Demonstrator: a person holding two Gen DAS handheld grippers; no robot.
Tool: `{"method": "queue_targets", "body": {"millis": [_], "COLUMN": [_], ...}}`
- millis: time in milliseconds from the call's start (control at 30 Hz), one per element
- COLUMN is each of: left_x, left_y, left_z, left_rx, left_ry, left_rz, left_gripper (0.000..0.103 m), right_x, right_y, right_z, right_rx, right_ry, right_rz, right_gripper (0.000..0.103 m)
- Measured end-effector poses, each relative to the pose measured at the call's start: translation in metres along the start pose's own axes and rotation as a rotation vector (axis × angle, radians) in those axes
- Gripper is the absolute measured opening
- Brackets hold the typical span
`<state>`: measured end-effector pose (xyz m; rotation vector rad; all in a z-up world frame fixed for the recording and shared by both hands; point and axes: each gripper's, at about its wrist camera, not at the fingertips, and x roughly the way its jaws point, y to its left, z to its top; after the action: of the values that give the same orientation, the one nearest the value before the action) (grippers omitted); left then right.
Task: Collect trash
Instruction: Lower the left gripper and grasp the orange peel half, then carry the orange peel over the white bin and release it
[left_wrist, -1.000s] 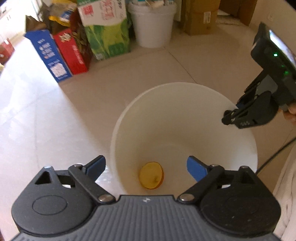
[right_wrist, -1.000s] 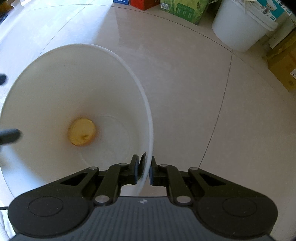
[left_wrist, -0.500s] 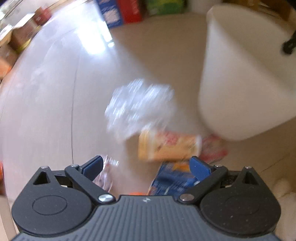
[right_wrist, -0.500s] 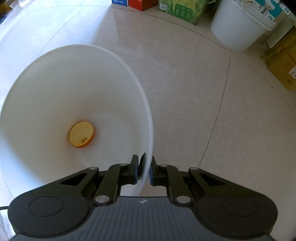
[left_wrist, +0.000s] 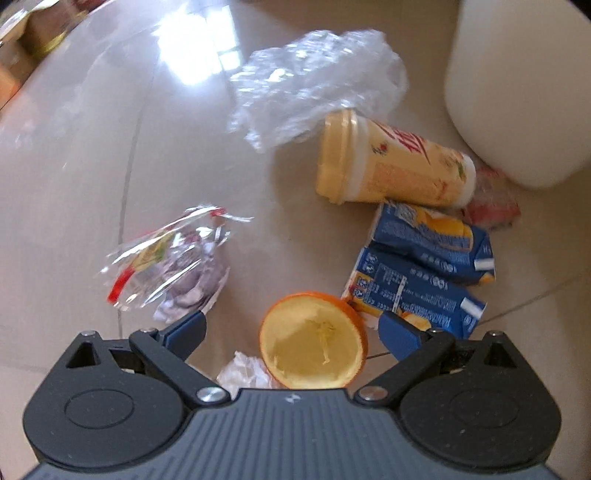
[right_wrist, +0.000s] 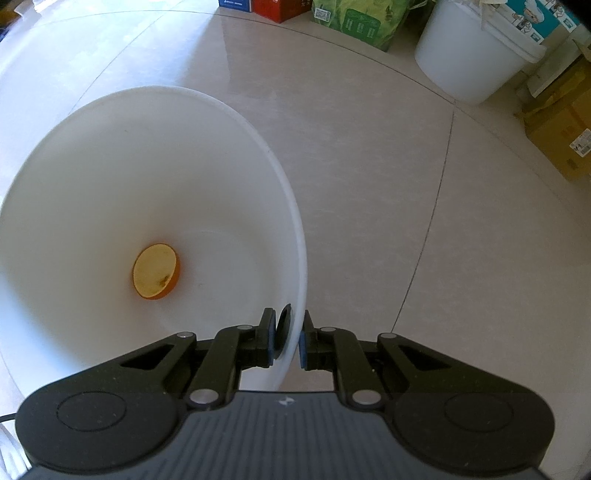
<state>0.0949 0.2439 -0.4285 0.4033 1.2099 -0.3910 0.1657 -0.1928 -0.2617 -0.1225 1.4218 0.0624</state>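
Note:
My left gripper (left_wrist: 293, 334) is open, low over trash on the tiled floor. An orange half-peel (left_wrist: 314, 352) lies between its fingers, cut side up, untouched as far as I can see. Around it lie two blue juice cartons (left_wrist: 424, 266), a yellow cup (left_wrist: 391, 162) on its side, a clear plastic bag (left_wrist: 317, 81), a crinkled wrapper (left_wrist: 173, 258) and a white paper wad (left_wrist: 243, 374). My right gripper (right_wrist: 288, 341) is shut on the rim of the white bucket (right_wrist: 291, 206). Another orange half (right_wrist: 157, 273) rests on the bucket's bottom.
The white bucket (left_wrist: 517, 88) stands at the upper right of the trash pile, a red wrapper (left_wrist: 491, 203) at its base. Farther off are a second white pail (right_wrist: 476, 55), a cardboard box (right_wrist: 561, 136) and coloured boxes (right_wrist: 354, 22) along the wall.
My left gripper swung away from above the bucket down to the floor trash and closed in on the orange half-peel. The right gripper kept its hold on the bucket rim.

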Motion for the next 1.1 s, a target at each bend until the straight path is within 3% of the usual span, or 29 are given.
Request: {"method": "queue_targets", "body": {"millis": [233,433,500,633,867,1100], "left_x": [0.020,0.042,0.045,0.046,0.038,0.006], "left_y": [0.007,0.001,-0.003,-0.005,0.000,0.009], "left_z": [-0.015,-0.025,-0.027,-0.029,-0.026,-0.012], "left_rx": [0.027,0.075,0.082,0.068,0.075,0.116], "left_ry": [0.018,0.040,0.020,0.002,0.020,0.017], "left_rz": [-0.072,-0.074,-0.081,-0.126,-0.117,-0.095], "left_gripper": [0.099,0.099,0.095,0.077,0.074,0.073], "right_x": [0.001,0.001,0.001,0.002,0.002,0.003], "right_y": [0.000,0.000,0.001,0.003,0.004,0.002], "right_z": [0.002,0.004,0.004,0.005,0.005,0.006], "right_rx": [-0.001,0.004,0.003,0.002,0.008,0.012], "right_ry": [0.006,0.009,0.011,0.014,0.014,0.015], "right_rz": [-0.002,-0.002,-0.005,-0.012,-0.014,-0.010], "right_gripper": [0.015,0.015,0.015,0.015,0.016,0.015]}}
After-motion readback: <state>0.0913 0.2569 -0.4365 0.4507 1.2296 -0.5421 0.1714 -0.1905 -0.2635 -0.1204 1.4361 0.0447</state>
